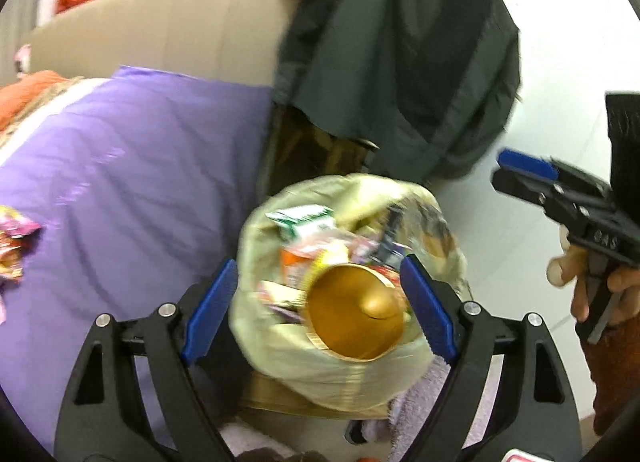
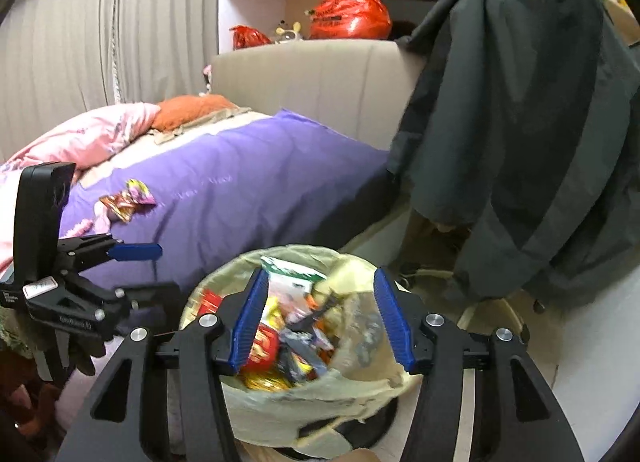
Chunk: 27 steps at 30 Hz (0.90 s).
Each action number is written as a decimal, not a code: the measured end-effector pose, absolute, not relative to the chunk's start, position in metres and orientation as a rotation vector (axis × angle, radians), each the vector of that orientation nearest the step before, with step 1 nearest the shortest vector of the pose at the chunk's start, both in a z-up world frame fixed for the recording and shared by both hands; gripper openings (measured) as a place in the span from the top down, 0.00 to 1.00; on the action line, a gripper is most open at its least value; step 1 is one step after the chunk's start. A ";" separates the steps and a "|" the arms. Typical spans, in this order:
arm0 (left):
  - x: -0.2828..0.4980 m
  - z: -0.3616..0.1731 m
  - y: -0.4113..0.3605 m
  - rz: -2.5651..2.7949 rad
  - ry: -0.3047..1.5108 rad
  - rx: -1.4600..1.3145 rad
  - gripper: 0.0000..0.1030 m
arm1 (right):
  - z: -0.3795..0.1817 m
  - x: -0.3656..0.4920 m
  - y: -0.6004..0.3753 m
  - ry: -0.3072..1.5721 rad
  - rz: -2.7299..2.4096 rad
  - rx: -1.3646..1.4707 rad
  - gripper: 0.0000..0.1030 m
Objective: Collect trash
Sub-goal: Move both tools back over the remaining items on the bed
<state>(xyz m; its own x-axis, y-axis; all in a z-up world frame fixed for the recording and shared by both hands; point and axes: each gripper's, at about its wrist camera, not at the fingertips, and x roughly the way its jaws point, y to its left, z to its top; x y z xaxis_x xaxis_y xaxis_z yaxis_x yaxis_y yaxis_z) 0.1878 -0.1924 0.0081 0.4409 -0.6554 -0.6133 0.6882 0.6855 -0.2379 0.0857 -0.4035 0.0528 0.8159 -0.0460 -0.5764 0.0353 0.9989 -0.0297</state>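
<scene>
A trash bin lined with a pale yellow bag stands beside the bed, full of wrappers and cartons. A gold paper cup lies on top of the trash, between my left gripper's fingers but free of them. My left gripper is open above the bin. My right gripper is open and empty above the bin. A crumpled snack wrapper lies on the purple bedsheet; it also shows in the left wrist view.
A dark green jacket hangs at the right, over the beige headboard. Pink quilt and orange pillow lie on the bed. Red bags sit on the shelf behind. White floor at right.
</scene>
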 end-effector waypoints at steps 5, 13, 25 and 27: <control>0.199 0.017 -0.130 -0.675 0.698 -0.027 0.23 | 0.058 0.096 -0.371 0.583 0.042 0.008 0.42; 0.220 0.017 -0.029 -0.421 0.685 0.012 0.23 | 0.042 0.127 -0.279 0.664 0.287 -0.069 0.42; 0.252 -0.005 0.083 -0.307 0.701 -0.084 0.23 | 0.013 0.188 -0.173 0.694 0.387 -0.138 0.42; 0.259 -0.013 0.089 -0.298 0.716 -0.090 0.23 | 0.005 0.207 -0.163 0.718 0.399 -0.130 0.42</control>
